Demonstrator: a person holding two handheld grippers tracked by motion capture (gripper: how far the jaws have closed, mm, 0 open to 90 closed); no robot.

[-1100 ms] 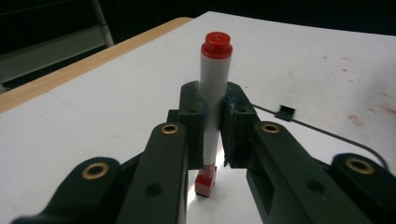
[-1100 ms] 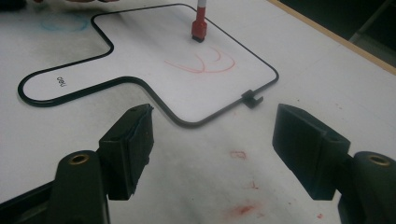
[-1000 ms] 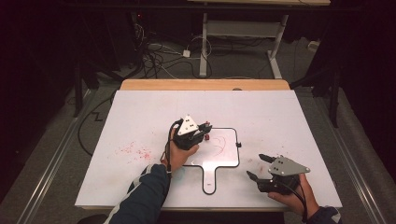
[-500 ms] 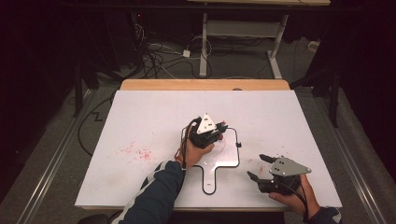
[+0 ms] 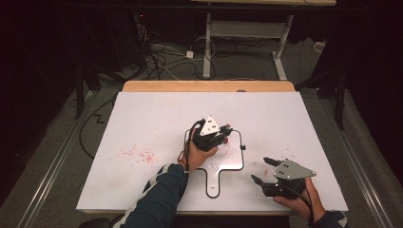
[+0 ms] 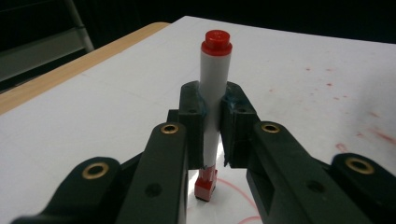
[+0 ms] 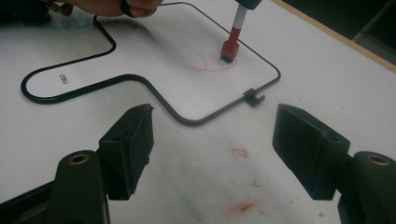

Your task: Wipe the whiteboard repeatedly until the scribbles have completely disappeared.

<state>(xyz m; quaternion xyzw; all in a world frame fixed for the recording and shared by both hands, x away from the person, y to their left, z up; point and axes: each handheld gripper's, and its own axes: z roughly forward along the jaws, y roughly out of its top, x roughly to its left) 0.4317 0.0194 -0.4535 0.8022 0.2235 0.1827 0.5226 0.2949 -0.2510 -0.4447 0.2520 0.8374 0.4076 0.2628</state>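
Left gripper (image 5: 227,131): jaws clamped on a red marker (image 6: 211,126), held upright between them, tip touching the small whiteboard (image 7: 154,60) directly below. Right gripper (image 7: 212,144): jaws wide apart, holding nothing, whiteboard just ahead.

A white table (image 5: 142,123) fills the middle of the high view, a wooden edge (image 5: 209,86) along its 12 o'clock side; the left gripper (image 5: 223,134) sits over a small black-rimmed whiteboard (image 5: 228,161), the board's handle pointing to 6 o'clock; the right gripper (image 5: 259,171) rests at about 4 o'clock from the board, apart from it, jaws spread; red smudges (image 5: 138,154) lie at 9 o'clock; cables (image 5: 157,52) trail on the floor beyond.
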